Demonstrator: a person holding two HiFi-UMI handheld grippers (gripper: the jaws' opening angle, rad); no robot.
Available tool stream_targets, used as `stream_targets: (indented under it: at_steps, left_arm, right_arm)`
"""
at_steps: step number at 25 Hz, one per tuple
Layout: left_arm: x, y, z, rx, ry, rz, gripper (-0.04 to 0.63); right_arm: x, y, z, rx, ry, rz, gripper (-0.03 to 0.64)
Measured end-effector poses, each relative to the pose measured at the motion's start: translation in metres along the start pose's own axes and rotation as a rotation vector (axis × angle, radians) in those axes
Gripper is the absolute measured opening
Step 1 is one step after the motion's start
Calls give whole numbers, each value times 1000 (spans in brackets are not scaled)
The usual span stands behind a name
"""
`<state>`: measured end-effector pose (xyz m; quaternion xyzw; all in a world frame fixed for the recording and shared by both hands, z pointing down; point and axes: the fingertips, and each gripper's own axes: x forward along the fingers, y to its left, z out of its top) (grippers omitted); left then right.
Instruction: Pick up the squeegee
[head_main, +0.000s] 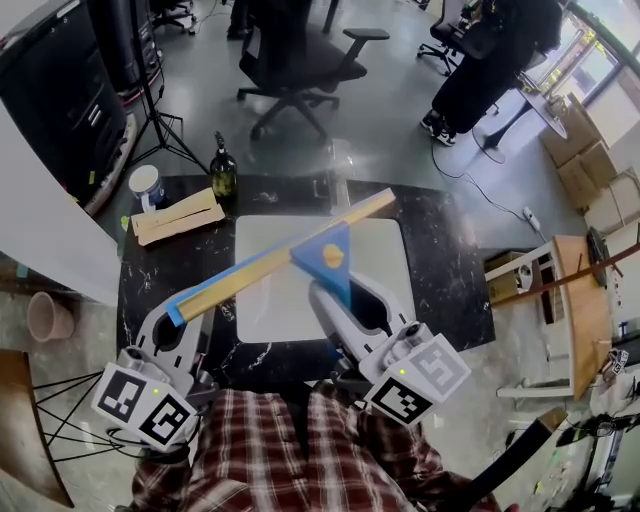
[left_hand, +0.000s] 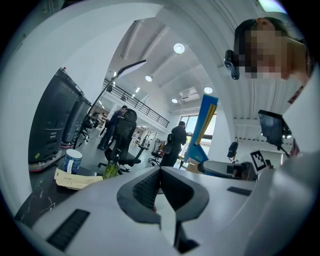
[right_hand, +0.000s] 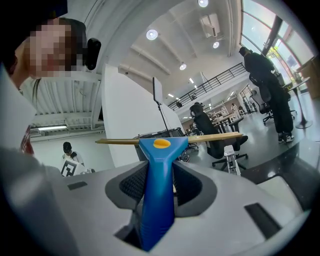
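Note:
The squeegee has a blue handle and a long wooden blade bar edged in blue. It hangs tilted above the white board, its left end low and its right end high. My right gripper is shut on the blue handle. In the right gripper view, the handle fills the gap between the pads and the bar runs across above them. My left gripper sits under the bar's low left end with nothing in it. In the left gripper view its pads meet, and the squeegee stands off to the right.
The white board lies on a black marble table. At the table's back left stand a green bottle, a blue-and-white cup and flat tan pieces. An office chair and a person are beyond; a wooden table is at right.

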<state>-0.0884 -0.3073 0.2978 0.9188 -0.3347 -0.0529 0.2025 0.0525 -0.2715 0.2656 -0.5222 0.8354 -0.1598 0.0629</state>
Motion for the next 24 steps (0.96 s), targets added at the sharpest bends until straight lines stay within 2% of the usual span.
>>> stream_targets:
  at_steps: [24]
  left_arm:
    - [2,15,2,-17,10,-2,11]
  right_arm:
    - [28,12,-7,6,31,31,144]
